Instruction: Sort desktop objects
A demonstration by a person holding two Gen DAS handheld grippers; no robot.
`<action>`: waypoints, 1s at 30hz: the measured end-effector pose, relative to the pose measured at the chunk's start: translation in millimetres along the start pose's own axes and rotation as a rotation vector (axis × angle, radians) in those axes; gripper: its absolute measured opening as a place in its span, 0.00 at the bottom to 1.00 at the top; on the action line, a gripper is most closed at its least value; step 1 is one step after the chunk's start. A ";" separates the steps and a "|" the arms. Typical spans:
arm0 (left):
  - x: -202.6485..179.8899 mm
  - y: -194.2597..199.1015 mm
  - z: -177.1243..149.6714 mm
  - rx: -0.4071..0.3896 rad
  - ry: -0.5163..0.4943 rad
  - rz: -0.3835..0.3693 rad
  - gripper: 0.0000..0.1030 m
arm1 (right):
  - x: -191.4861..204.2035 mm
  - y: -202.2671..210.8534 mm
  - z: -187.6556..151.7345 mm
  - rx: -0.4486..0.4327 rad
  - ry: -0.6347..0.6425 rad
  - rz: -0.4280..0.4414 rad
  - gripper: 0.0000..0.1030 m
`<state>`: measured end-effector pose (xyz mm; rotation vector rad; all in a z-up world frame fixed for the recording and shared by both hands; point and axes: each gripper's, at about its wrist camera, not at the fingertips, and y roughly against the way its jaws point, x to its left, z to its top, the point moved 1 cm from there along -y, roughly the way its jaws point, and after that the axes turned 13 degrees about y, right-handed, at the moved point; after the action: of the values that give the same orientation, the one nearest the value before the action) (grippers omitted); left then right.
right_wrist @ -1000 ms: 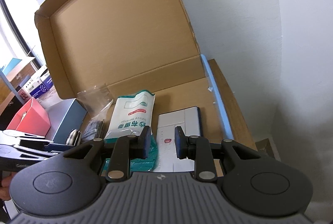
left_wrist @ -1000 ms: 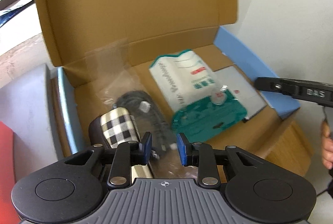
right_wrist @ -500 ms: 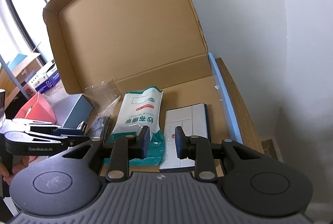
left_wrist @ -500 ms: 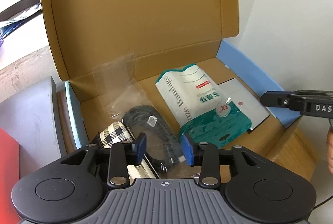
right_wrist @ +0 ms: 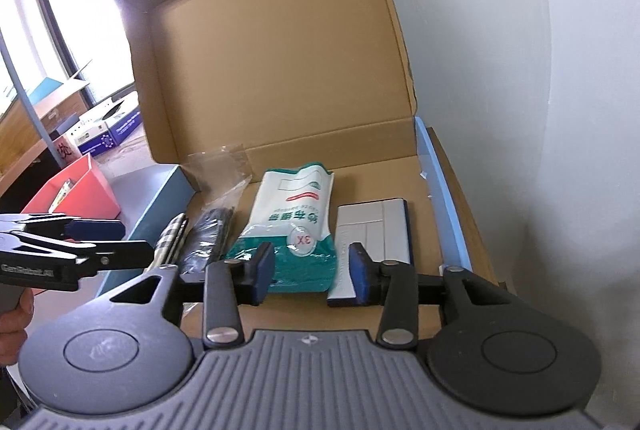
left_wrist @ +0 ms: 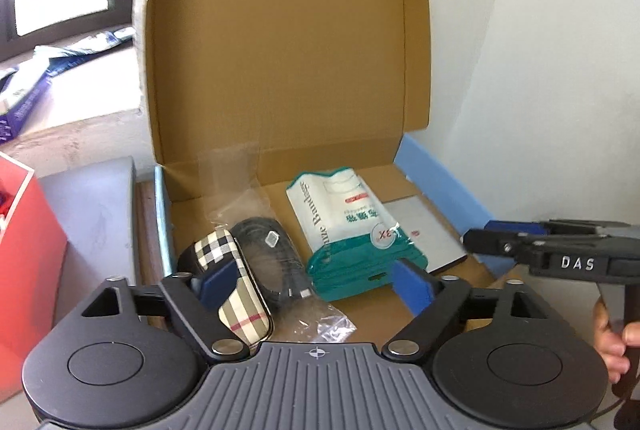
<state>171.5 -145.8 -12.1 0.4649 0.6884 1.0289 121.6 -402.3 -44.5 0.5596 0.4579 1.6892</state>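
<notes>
An open cardboard box (left_wrist: 280, 50) (right_wrist: 272, 70) holds a plaid case (left_wrist: 236, 294) (right_wrist: 170, 236), a black cable in a clear bag (left_wrist: 272, 254) (right_wrist: 210, 234), a white and green bandage pack (left_wrist: 344, 230) (right_wrist: 292, 214) and a grey flat case (left_wrist: 428, 234) (right_wrist: 374, 230). My left gripper (left_wrist: 316, 290) is open and empty, above the box's near left part over the plaid case and cable. My right gripper (right_wrist: 312, 272) is open and empty, at the box's near edge in front of the bandage pack and grey case.
A red bin (left_wrist: 24, 250) (right_wrist: 76, 194) and a grey box (left_wrist: 96, 214) stand left of the cardboard box. A blue edge (left_wrist: 436, 182) (right_wrist: 436, 190) runs along its right side. A white wall (left_wrist: 540, 70) is close on the right. A window sill with boxes (right_wrist: 108, 126) lies far left.
Both grippers opened wider. Both drew back and rose a little, so more of the box lid shows.
</notes>
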 end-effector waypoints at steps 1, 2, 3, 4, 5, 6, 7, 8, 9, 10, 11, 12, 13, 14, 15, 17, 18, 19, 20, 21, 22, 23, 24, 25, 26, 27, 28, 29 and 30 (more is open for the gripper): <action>-1.6 6.3 -2.3 -0.019 0.002 0.004 0.92 | 2.9 3.2 -0.1 -0.002 0.006 -0.004 0.52; -2.1 12.4 -4.3 -0.034 0.009 0.003 0.94 | 5.9 6.6 -0.3 -0.003 0.012 -0.009 0.54; -2.7 18.5 -6.2 -0.049 0.016 0.001 0.94 | 9.1 10.1 -0.5 -0.004 0.018 -0.015 0.55; -2.5 25.6 -8.4 -0.063 0.025 -0.003 0.95 | 12.2 13.8 -0.8 -0.006 0.023 -0.020 0.58; -2.9 32.1 -10.5 -0.078 0.031 -0.002 0.98 | 14.9 17.6 -1.2 -0.008 0.026 -0.025 0.62; -3.3 38.7 -12.6 -0.092 0.038 -0.002 0.99 | 18.0 22.1 -1.8 -0.010 0.029 -0.031 0.64; -3.4 45.3 -14.5 -0.110 0.037 0.001 1.00 | 21.4 26.5 -2.6 -0.014 0.034 -0.035 0.67; -4.8 51.5 -17.1 -0.126 0.032 0.010 1.00 | 24.8 31.0 -3.5 -0.017 0.038 -0.040 0.71; -6.2 57.7 -19.7 -0.142 0.027 0.019 1.00 | 28.3 35.7 -4.3 -0.020 0.042 -0.045 0.73; -7.7 63.8 -22.3 -0.158 0.022 0.028 1.00 | 31.4 39.7 -5.2 -0.022 0.045 -0.047 0.77; -8.3 69.8 -25.0 -0.169 0.023 0.038 1.00 | 35.0 44.6 -6.3 -0.026 0.051 -0.051 0.82; -8.8 75.8 -27.6 -0.179 0.023 0.049 1.00 | 38.4 49.0 -7.2 -0.030 0.057 -0.055 0.83; -9.1 81.0 -30.3 -0.189 0.030 0.057 1.00 | 42.0 53.6 -8.2 -0.031 0.063 -0.059 0.85; -9.1 86.7 -33.5 -0.196 0.040 0.066 1.00 | 45.6 58.1 -9.1 -0.033 0.069 -0.063 0.86; -8.9 91.3 -36.1 -0.202 0.051 0.074 1.00 | 49.2 62.7 -10.2 -0.035 0.074 -0.067 0.87; -7.9 101.2 -41.5 -0.203 0.067 0.083 1.00 | 56.1 71.5 -12.6 -0.041 0.087 -0.074 0.91; -7.2 106.7 -44.4 -0.207 0.075 0.085 1.00 | 59.0 75.5 -13.8 -0.043 0.093 -0.078 0.92; -7.1 111.9 -48.2 -0.217 0.078 0.086 1.00 | 62.3 80.1 -15.3 -0.044 0.099 -0.082 0.94; -7.0 117.1 -52.1 -0.229 0.082 0.088 1.00 | 65.3 84.4 -16.9 -0.046 0.103 -0.083 0.94; -6.9 122.2 -55.9 -0.240 0.085 0.090 1.00 | 68.5 89.6 -18.9 -0.048 0.108 -0.082 0.95; -7.5 126.1 -59.4 -0.247 0.085 0.096 1.00 | 71.3 94.3 -20.8 -0.050 0.111 -0.082 0.96; -8.4 130.3 -63.4 -0.255 0.086 0.103 1.00 | 73.7 98.0 -22.6 -0.051 0.116 -0.082 0.97; -9.6 134.7 -67.0 -0.262 0.085 0.108 1.00 | 76.4 102.4 -24.6 -0.052 0.121 -0.082 0.97; -10.6 139.3 -70.7 -0.271 0.085 0.111 1.00 | 78.9 106.5 -26.5 -0.053 0.127 -0.082 0.97; -11.5 144.0 -74.3 -0.279 0.085 0.114 1.00 | 81.2 110.3 -28.4 -0.054 0.132 -0.084 0.97; -12.2 148.7 -77.5 -0.285 0.086 0.117 1.00 | 83.7 114.8 -30.4 -0.056 0.136 -0.085 0.98; -12.7 153.2 -80.6 -0.291 0.090 0.120 1.00 | 85.8 118.7 -32.1 -0.058 0.140 -0.085 0.98; -13.1 157.7 -83.6 -0.297 0.094 0.123 1.00 | 87.8 122.6 -33.6 -0.061 0.144 -0.087 0.98; -13.5 162.3 -86.8 -0.302 0.097 0.124 1.00 | 89.9 126.7 -35.2 -0.065 0.147 -0.090 0.99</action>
<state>5.2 -81.7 35.9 0.1977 0.5824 1.2554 -12.7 -337.2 11.3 0.3636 0.5247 1.6588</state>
